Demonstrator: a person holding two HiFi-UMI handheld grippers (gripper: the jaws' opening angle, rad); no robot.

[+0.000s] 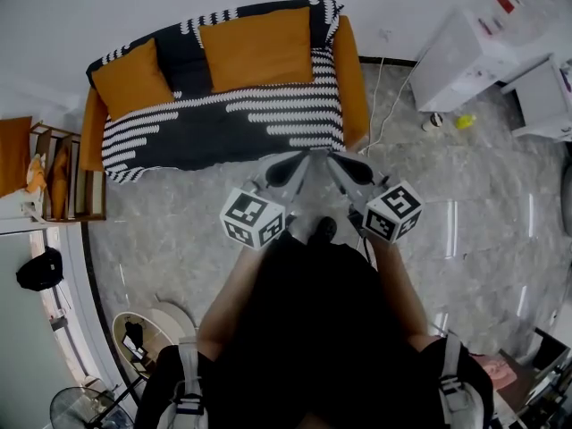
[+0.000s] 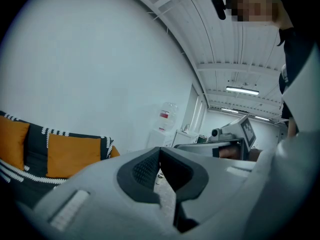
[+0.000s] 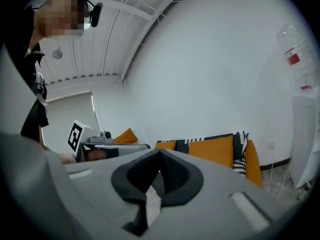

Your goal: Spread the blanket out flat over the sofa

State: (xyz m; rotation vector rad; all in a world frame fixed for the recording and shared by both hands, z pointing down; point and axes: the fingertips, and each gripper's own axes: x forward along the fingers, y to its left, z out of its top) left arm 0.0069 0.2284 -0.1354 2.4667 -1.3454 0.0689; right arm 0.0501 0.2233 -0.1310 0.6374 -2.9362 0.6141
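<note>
Your left gripper (image 1: 288, 166) and right gripper (image 1: 350, 166) are both clenched, pads meeting at the tips with nothing between them. You hold them side by side above the floor (image 1: 465, 204), just in front of the sofa's front edge and apart from it, jaws pointing toward it. The black-and-white blanket (image 1: 223, 119) lies spread over the sofa (image 1: 355, 79), covering the seat and running up over the backrest, with its hem hanging down the front edge. The orange arm at the sofa's right end is bare. Two orange cushions lean on the blanket against the backrest, a small one (image 1: 132, 77) at the left end and a larger one (image 1: 259, 47) toward the right.
</note>
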